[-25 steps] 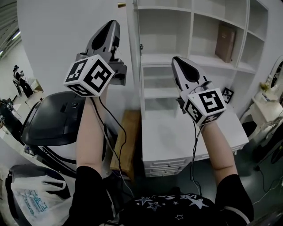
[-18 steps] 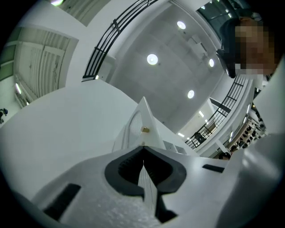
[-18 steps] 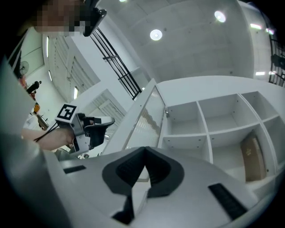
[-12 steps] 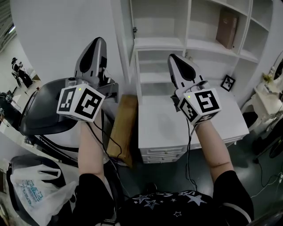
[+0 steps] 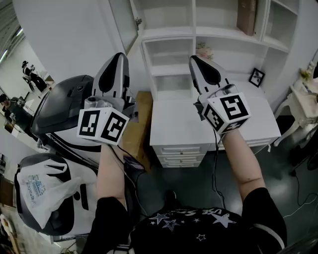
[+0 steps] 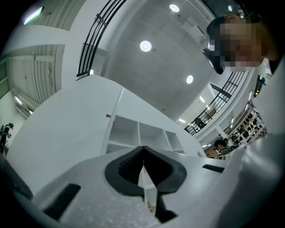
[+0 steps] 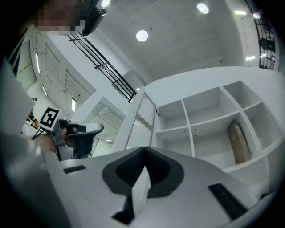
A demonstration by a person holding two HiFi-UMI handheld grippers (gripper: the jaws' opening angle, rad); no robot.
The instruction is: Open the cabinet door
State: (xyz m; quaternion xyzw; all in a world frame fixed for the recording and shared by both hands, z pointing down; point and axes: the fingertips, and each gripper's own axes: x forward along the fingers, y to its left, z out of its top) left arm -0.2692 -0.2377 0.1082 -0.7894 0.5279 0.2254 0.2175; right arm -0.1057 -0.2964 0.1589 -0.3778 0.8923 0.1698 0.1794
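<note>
The white cabinet (image 5: 174,44) stands with its shelves exposed. Its door (image 5: 123,22) is swung wide to the left; in the right gripper view the door (image 7: 140,122) sits left of the shelves. My left gripper (image 5: 113,58) is raised in front of the door's lower edge, jaws shut on nothing and touching nothing. My right gripper (image 5: 195,60) is held up before the lower shelves, also shut and empty. The left gripper view shows my left gripper (image 6: 143,152) with its pads pressed together. The right gripper view shows the same of my right gripper (image 7: 144,153).
A white desk (image 5: 198,131) with drawers (image 5: 181,151) stands below the shelves. A brown book (image 5: 247,15) leans in an upper compartment, near a small framed picture (image 5: 256,77). A dark grey machine (image 5: 64,106), a plastic bag (image 5: 39,191) and a wooden board (image 5: 138,126) are at left.
Both grippers have sunk lower and drawn back from the cabinet, staying shut. The cabinet now sits higher in the head view, and more floor shows.
</note>
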